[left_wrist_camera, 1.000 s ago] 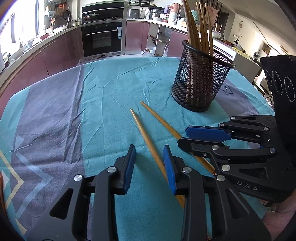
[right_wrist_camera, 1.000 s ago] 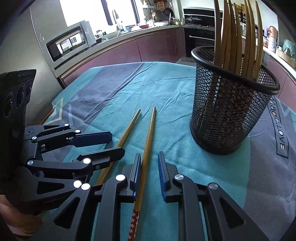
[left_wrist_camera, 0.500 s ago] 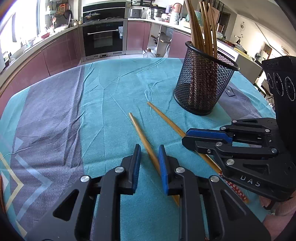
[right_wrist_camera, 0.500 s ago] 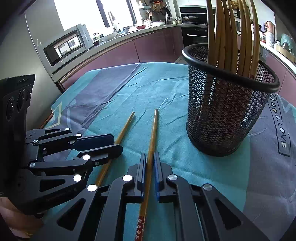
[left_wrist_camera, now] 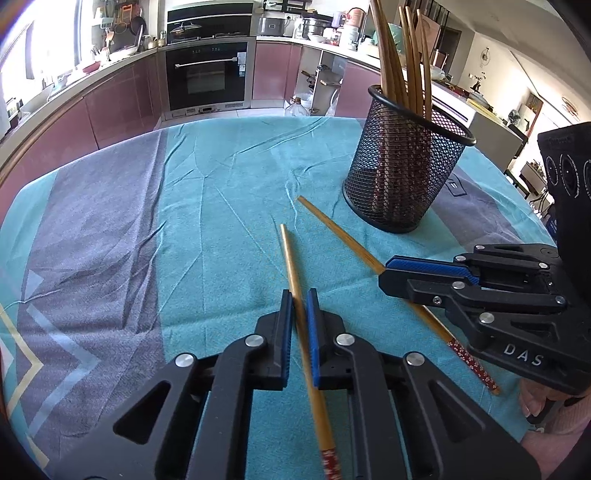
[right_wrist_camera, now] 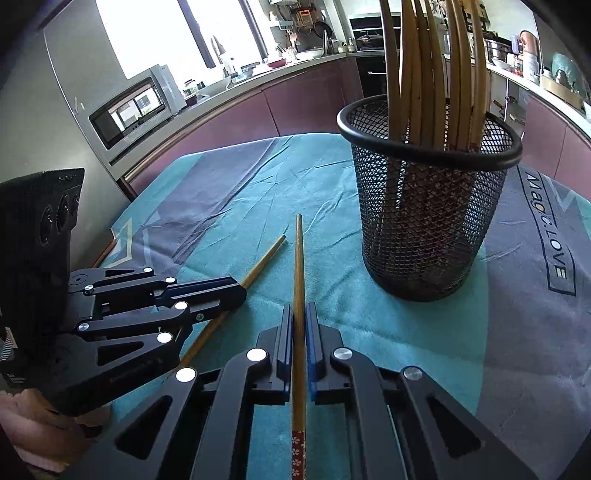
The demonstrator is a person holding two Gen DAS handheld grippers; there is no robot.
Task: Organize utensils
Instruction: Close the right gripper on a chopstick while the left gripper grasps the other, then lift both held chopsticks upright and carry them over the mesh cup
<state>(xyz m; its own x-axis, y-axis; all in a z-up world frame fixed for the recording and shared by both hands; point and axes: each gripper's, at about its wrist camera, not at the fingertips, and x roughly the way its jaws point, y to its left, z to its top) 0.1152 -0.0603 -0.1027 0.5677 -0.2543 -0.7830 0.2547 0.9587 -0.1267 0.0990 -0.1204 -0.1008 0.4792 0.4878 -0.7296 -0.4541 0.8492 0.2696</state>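
Now, from the left wrist, the left gripper [left_wrist_camera: 300, 295] pinches a long tan wooden chopstick [left_wrist_camera: 290, 258] lying on the teal and grey tablecloth [left_wrist_camera: 221, 221], near the black wire mesh cup [left_wrist_camera: 402, 166] full of chopsticks. From the right wrist, the right gripper [right_wrist_camera: 299, 314] pinches the other tan chopstick [right_wrist_camera: 298, 266], just beside that cup [right_wrist_camera: 428, 229].

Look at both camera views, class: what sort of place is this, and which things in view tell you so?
Most likely a home kitchen. A built-in oven sits in pink cabinets, a microwave stands by the window, and pots crowd the counter behind the cloth-covered table.
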